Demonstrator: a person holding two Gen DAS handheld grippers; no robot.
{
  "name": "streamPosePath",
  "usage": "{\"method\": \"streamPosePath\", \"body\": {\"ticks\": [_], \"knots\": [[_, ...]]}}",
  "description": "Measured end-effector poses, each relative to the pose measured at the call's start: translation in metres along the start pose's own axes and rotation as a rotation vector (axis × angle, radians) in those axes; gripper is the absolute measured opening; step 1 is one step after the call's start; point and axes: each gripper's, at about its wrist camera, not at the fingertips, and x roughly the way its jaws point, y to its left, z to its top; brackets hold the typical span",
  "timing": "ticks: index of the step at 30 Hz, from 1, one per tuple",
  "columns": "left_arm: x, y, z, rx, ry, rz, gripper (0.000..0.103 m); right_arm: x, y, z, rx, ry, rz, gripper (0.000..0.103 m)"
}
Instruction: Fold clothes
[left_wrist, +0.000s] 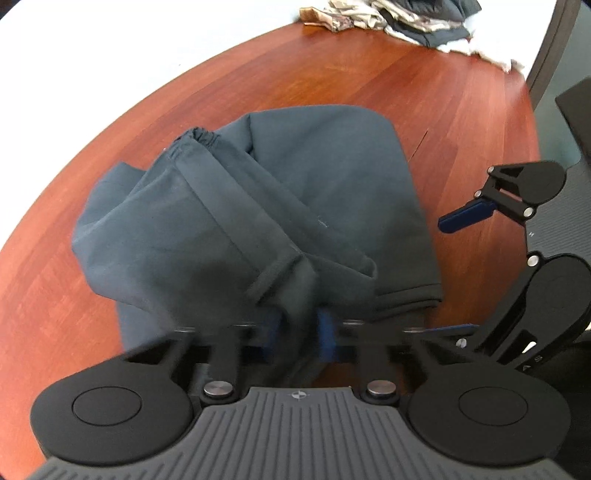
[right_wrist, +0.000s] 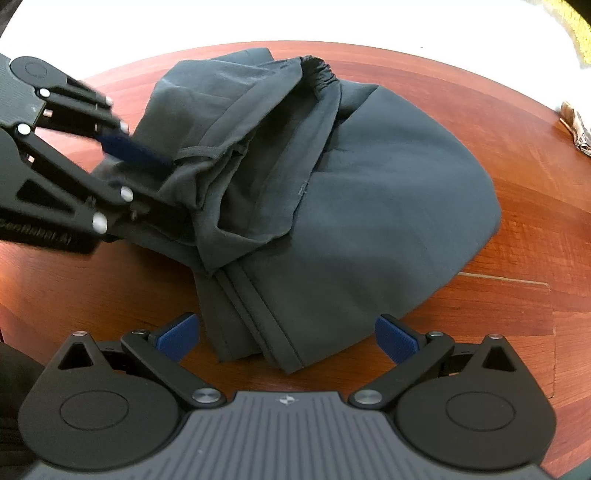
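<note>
A dark grey garment lies in a loose heap in the middle of a round wooden table. It looks like a pair of trousers, because a gathered stretchy waistband shows at the far side. One part is already folded over the rest, but it is bumpy and not flat.

The left gripper is clenched on a bunch of the cloth at the near edge of the pile. Its blue pads are close together with the grey cloth pinched between them. The right wrist view shows the same thing from the side, with the left gripper biting into the folded layer.

The right gripper is released. Its two blue pads stand wide apart, one on each side of the hemmed leg end that lies closest to it. They do not touch the cloth.

At the far edge of the table sits a heap of other clothes.

The step in hand seems to be taking hold of the garment for another fold. Next, the right gripper would likely need to close on the hem in front of it. Then both grippers could lift together and lay the cloth over itself. They should pull evenly, or the top layer may slip and bunch up more.
</note>
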Motion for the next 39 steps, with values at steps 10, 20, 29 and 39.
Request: {"method": "streamPosePath", "body": {"ticks": [10,20,29,39], "knots": [[-0.051,0.058,-0.032,-0.375,-0.184,0.131,0.007,-0.007,0.003,0.001,-0.021,-0.023,-0.011,0.102],[-0.071,0.123,-0.098,-0.726,-0.227,0.337,0.007,-0.006,0.009,0.009,-0.08,-0.037,-0.031,0.1],[-0.076,0.133,-0.152,-0.858,-0.191,0.468,0.006,0.004,0.026,0.02,-0.172,-0.032,-0.039,0.098],[-0.087,0.123,-0.242,-1.054,-0.106,0.546,0.006,0.01,0.029,0.024,-0.2,-0.023,-0.036,0.098]]}}
